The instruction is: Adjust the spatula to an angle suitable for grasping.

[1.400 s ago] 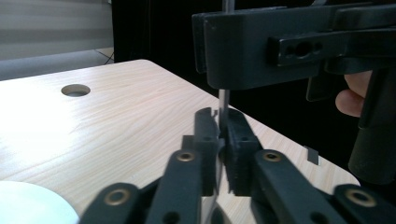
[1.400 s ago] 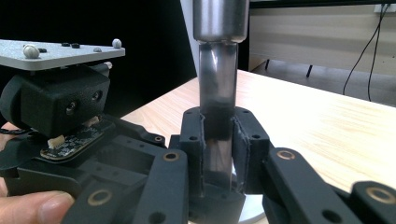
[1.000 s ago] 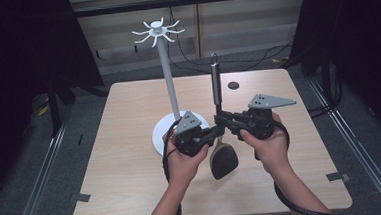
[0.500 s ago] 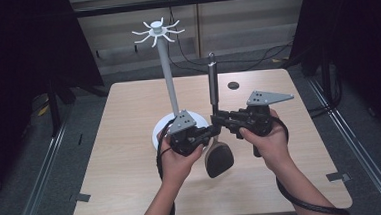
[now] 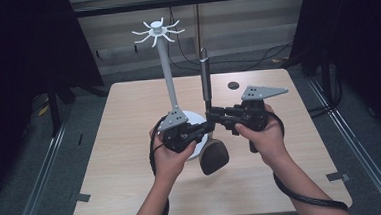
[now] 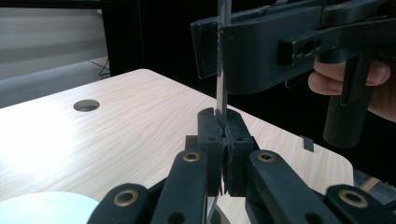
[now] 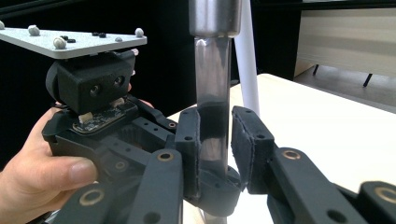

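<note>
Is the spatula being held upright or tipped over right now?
Upright. In the high view the spatula has its handle pointing straight up and its dark blade hanging low; the left gripper is clamped on its thin shank.

Desk [image 5: 130, 141]: pale wood grain, light beige, with one dark round hole [image 5: 233, 85] near the far edge. Stand [image 5: 165, 74]: white pole, white hooked crown, white round base. Utensil [image 5: 206, 81]: dull silver-grey metal handle, thin bright shaft, dark brown-black flat head [image 5: 214, 157]. Left gripper [image 6: 223, 140] and right gripper [image 7: 215, 140]: matte black bodies and pads, brass-coloured pivot pins, each topped with a grey plate [image 5: 262, 91]. Cables: black. Surround: black curtains, grey floor.
</note>
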Action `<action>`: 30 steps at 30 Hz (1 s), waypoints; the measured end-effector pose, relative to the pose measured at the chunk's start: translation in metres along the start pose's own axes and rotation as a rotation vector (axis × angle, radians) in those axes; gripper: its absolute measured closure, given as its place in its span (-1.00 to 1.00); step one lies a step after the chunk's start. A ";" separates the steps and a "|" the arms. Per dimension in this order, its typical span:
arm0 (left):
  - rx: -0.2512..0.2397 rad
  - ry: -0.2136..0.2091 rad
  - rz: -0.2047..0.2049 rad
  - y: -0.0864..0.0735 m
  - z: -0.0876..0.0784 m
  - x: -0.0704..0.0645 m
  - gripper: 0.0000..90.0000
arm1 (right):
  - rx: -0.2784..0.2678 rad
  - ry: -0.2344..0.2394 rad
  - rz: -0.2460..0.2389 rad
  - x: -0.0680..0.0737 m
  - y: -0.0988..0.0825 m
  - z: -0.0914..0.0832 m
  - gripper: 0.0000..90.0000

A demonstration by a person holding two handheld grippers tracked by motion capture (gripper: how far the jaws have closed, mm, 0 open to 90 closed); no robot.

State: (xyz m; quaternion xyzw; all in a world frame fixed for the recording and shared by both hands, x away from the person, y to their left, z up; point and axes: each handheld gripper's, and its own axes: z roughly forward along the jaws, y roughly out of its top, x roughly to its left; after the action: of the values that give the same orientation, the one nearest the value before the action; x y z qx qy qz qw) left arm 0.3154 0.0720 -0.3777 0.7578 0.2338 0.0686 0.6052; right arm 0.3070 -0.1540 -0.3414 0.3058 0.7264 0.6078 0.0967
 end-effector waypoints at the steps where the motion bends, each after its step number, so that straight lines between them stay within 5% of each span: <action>1: -0.002 -0.002 -0.001 0.000 -0.001 0.001 0.96 | 0.003 0.001 -0.003 0.000 0.000 0.001 0.64; 23: -0.025 0.023 0.004 0.011 -0.022 0.017 0.96 | -0.014 0.018 -0.031 0.008 0.019 0.024 0.70; 30: -0.034 0.039 0.007 0.014 -0.028 0.020 0.96 | -0.028 0.007 -0.036 0.009 0.018 0.023 0.53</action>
State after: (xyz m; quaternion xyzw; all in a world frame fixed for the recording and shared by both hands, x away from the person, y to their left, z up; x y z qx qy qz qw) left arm 0.3265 0.1030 -0.3608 0.7468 0.2417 0.0891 0.6132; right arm 0.3174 -0.1286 -0.3274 0.2892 0.7234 0.6173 0.1097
